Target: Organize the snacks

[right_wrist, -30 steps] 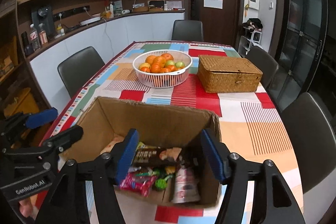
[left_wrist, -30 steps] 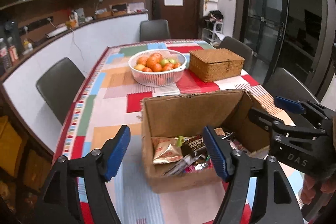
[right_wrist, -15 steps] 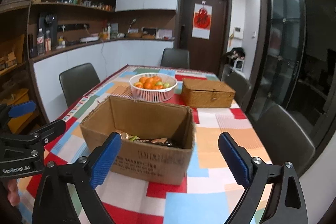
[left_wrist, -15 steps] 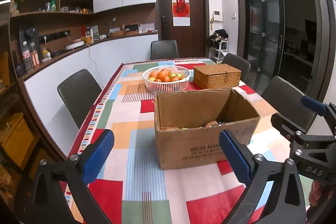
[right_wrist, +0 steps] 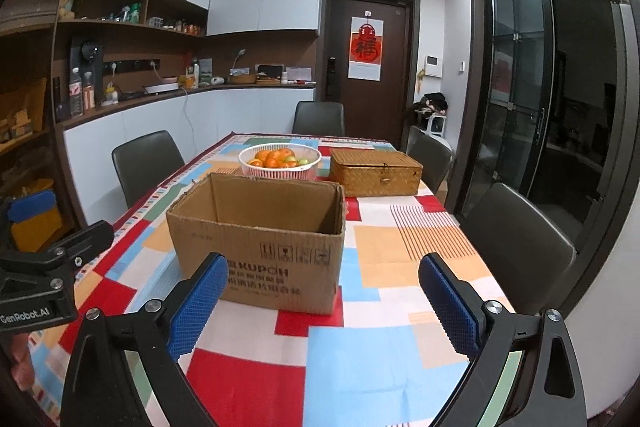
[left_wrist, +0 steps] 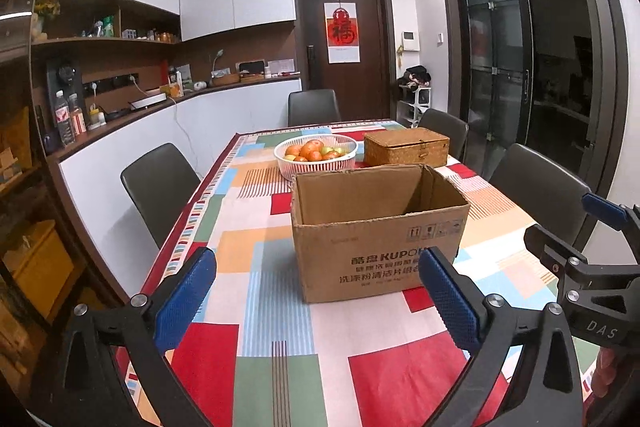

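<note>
An open brown cardboard box (left_wrist: 360,227) (right_wrist: 256,247) stands on the table with the patchwork cloth (left_wrist: 280,307). From this low angle its inside is hidden, so no snacks show. My left gripper (left_wrist: 316,263) is open, held back from the box's near face with nothing between its blue pads (left_wrist: 184,299). Off to the box's right side, my right gripper (right_wrist: 323,267) has its jaws opening and nothing between them. Each view catches the other gripper at its edge.
Behind the box sit a white basket of oranges and green fruit (left_wrist: 316,151) (right_wrist: 280,159) and a shut wicker box (left_wrist: 406,149) (right_wrist: 376,173). Dark chairs (left_wrist: 160,183) (right_wrist: 516,247) line the table. A counter runs along the left wall.
Both grippers have pulled back from above the box and tilted up, so the snacks inside no longer show. Both pairs of jaws have spread wider.
</note>
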The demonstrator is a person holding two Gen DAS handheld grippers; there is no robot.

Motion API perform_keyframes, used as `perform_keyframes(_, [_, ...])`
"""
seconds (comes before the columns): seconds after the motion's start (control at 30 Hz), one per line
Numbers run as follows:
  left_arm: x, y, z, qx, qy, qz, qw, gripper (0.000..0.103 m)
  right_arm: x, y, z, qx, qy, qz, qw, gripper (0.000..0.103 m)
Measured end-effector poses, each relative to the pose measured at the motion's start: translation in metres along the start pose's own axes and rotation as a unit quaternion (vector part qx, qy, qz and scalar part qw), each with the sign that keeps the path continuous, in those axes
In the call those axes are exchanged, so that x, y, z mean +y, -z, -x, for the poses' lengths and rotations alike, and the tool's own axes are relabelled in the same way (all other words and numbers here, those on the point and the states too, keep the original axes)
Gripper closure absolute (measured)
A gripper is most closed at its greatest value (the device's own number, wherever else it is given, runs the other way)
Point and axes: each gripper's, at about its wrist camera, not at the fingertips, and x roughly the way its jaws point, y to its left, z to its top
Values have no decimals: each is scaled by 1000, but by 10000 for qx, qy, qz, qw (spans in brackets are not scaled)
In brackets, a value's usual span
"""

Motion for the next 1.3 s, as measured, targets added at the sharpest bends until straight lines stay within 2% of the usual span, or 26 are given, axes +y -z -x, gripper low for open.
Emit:
perform_keyframes(0.3, [-2, 5, 10, -41, -24, 17, 10000, 0, -3, 10, 9, -25, -68, -113, 9999, 6])
perform_keyframes(1.3, [0, 7, 15, -126, -44, 166, 9998, 0, -2, 8, 10, -34, -72, -165, 9998, 6])
